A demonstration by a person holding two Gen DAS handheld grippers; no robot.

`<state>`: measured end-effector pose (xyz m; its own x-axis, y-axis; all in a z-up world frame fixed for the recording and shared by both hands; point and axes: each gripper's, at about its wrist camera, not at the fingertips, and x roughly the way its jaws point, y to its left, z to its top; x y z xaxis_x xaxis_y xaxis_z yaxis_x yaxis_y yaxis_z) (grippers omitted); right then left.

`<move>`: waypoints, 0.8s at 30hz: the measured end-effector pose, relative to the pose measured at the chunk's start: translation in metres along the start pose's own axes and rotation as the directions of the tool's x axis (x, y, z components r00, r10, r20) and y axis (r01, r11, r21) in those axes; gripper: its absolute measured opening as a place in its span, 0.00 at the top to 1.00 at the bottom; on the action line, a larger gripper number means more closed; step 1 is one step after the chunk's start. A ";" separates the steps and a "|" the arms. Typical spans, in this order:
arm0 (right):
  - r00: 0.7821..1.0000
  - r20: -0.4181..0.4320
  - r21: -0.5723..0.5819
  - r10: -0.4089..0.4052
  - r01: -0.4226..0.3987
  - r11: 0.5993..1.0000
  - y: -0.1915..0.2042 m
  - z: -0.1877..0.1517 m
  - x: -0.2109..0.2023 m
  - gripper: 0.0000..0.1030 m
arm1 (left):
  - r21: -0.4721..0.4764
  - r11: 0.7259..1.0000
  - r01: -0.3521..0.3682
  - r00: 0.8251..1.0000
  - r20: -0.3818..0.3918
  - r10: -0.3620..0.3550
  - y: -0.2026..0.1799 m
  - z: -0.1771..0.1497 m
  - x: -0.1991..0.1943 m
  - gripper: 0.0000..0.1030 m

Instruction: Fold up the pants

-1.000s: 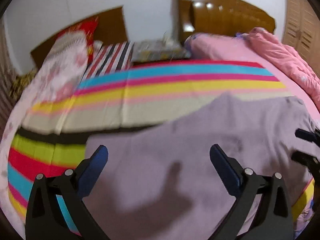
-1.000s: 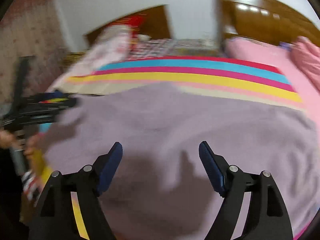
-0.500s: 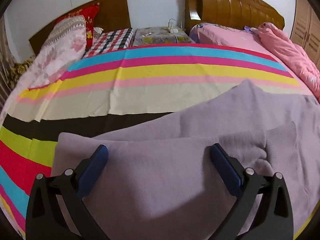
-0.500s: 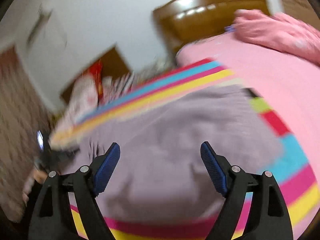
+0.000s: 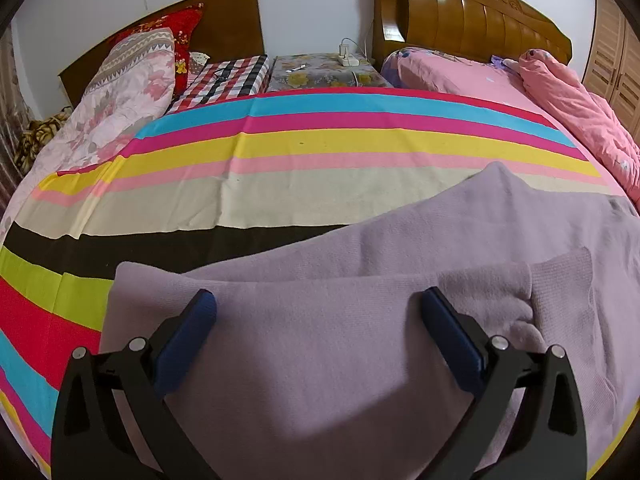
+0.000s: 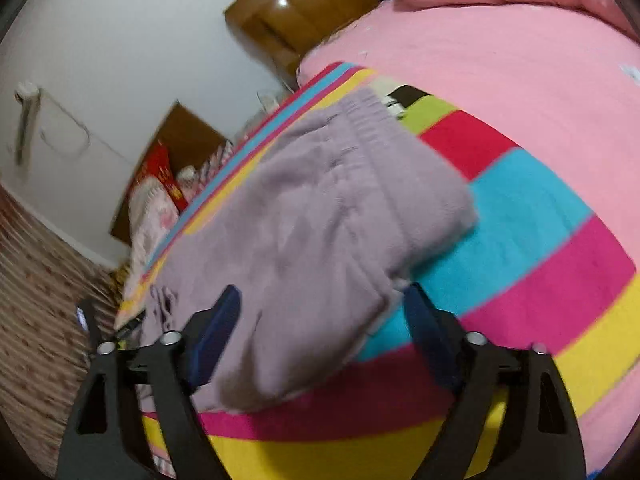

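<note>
The lilac pants (image 5: 360,360) lie spread on a striped blanket (image 5: 320,148) that covers the bed. In the left wrist view, the left tongs (image 5: 318,322) hang over the cloth with their jaws spread wide and nothing pinched between the blue pads (image 5: 188,336). The fabric runs beneath and ahead of them, with a folded layer whose edge crosses just beyond the fingertips. A second layer stretches away to the right of these tongs. Farther ahead lie the blanket's black, cream, pink and yellow bands, then a floral pillow (image 5: 120,92) off to the left and a wooden headboard (image 5: 472,20) to the right.

In the right wrist view, which is tilted and somewhat blurred, the right tongs (image 6: 320,320) are opening, pads clear of the cloth. One corner of the pants (image 6: 320,220) lies between and below the two fingers, not gripped. The gathered waistband (image 6: 372,120) sits far ahead of these tongs. To their right the blanket's blue, magenta and yellow stripes lie bare, and beyond those a pink sheet (image 6: 500,48).
</note>
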<state>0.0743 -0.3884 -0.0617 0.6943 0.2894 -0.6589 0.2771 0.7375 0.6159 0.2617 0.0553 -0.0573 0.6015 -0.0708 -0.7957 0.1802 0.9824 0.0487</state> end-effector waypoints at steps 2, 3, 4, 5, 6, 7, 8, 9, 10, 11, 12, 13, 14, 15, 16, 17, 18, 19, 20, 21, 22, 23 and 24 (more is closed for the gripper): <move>0.999 -0.042 -0.014 -0.029 0.028 1.000 0.011 0.005 0.007 0.08 | -0.001 1.000 -0.003 1.000 0.001 0.003 -0.001 0.000 -0.001 0.01; 0.997 -0.070 -0.012 -0.040 0.039 0.999 0.013 0.007 0.010 0.08 | -0.001 1.000 -0.004 1.000 0.001 0.004 -0.001 0.000 -0.001 0.01; 0.994 -0.099 -0.035 -0.052 0.048 0.998 0.016 0.006 0.012 0.08 | -0.002 1.000 -0.004 1.000 0.001 0.004 -0.001 0.000 -0.001 0.01; 0.988 -0.138 -0.083 -0.067 0.056 0.995 0.020 0.005 0.013 0.08 | -0.002 1.000 -0.003 1.000 0.001 0.003 -0.001 0.000 -0.001 0.01; 0.981 -0.178 -0.139 -0.074 0.049 0.989 0.024 0.000 0.013 0.08 | -0.002 1.000 -0.004 1.000 0.002 0.004 -0.001 0.000 -0.001 0.01; 0.979 -0.196 -0.148 -0.057 0.028 0.989 0.024 -0.003 0.011 0.08 | -0.002 1.000 -0.005 1.000 0.002 0.005 -0.001 0.000 -0.001 0.01; 0.980 -0.195 -0.135 -0.037 0.011 0.991 0.023 -0.005 0.007 0.08 | -0.002 1.000 -0.005 1.000 0.002 0.005 -0.001 0.000 -0.001 0.01; 0.984 -0.176 -0.108 -0.004 -0.015 0.994 0.019 -0.005 0.005 0.08 | -0.002 1.000 -0.004 1.000 0.001 0.004 0.000 0.000 -0.001 0.01; 0.988 -0.150 -0.084 0.019 -0.032 0.996 0.016 -0.004 0.005 0.10 | -0.003 1.000 -0.003 1.000 0.001 0.003 0.000 0.000 -0.001 0.01; 0.993 -0.111 -0.045 0.033 -0.038 0.998 0.011 0.000 0.005 0.15 | -0.004 1.000 -0.003 1.000 0.001 0.003 -0.001 0.000 -0.001 0.01; 0.994 -0.088 -0.004 0.057 -0.057 0.998 0.006 0.003 0.006 0.16 | -0.004 1.000 -0.004 1.000 0.001 0.004 -0.001 0.000 -0.001 0.01; 0.993 -0.053 0.061 0.104 -0.101 0.993 -0.002 0.005 0.007 0.16 | -0.006 1.000 -0.005 1.000 0.001 0.005 -0.001 0.000 -0.001 0.01; 0.992 -0.029 0.100 0.125 -0.122 0.988 -0.007 0.007 0.008 0.17 | -0.008 1.000 -0.006 1.000 0.001 0.006 0.000 0.000 -0.001 0.01; 0.993 0.009 0.134 0.121 -0.121 0.984 -0.010 0.007 0.007 0.19 | -0.011 1.000 -0.008 1.000 0.001 0.008 -0.001 0.000 -0.001 0.01; 0.994 0.024 0.147 0.110 -0.112 0.983 -0.009 0.005 0.007 0.20 | -0.011 1.000 -0.010 1.000 0.001 0.010 -0.001 0.000 -0.001 0.01; 0.995 0.030 0.148 0.099 -0.102 0.984 -0.009 0.003 0.007 0.22 | -0.012 1.000 -0.009 1.000 0.001 0.009 -0.001 0.000 -0.001 0.01; 0.998 0.013 0.133 0.069 -0.070 0.989 -0.005 0.000 0.008 0.23 | -0.014 1.000 -0.008 1.000 0.002 0.008 -0.002 -0.001 -0.002 0.01; 0.998 -0.010 0.093 0.055 -0.053 0.994 0.001 -0.003 0.009 0.23 | -0.013 1.000 -0.010 1.000 0.001 0.010 -0.003 0.000 -0.001 0.01; 0.998 -0.038 0.047 0.043 -0.041 0.998 0.007 -0.004 0.011 0.23 | -0.012 1.000 -0.010 1.000 0.001 0.010 -0.003 0.000 -0.001 0.01; 0.998 -0.043 0.034 0.037 -0.035 0.999 0.006 -0.005 0.009 0.23 | -0.012 1.000 -0.011 1.000 0.001 0.011 -0.003 0.000 -0.001 0.01; 0.999 -0.030 0.063 0.043 -0.041 0.997 0.000 -0.004 0.007 0.27 | -0.012 1.000 -0.011 1.000 0.001 0.011 -0.003 0.000 -0.001 0.01; 0.998 -0.016 0.095 0.054 -0.052 0.994 -0.003 -0.003 0.007 0.34 | -0.013 1.000 -0.010 1.000 0.001 0.010 -0.003 -0.001 -0.001 0.01; 0.998 0.010 0.149 0.064 -0.065 0.987 -0.011 -0.001 0.006 0.38 | -0.014 1.000 -0.009 1.000 0.001 0.009 -0.003 -0.001 -0.001 0.01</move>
<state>0.0746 -0.3939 -0.0730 0.7172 0.3298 -0.6139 0.3275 0.6181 0.7147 0.2598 0.0528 -0.0569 0.6038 -0.0617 -0.7948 0.1635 0.9854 0.0476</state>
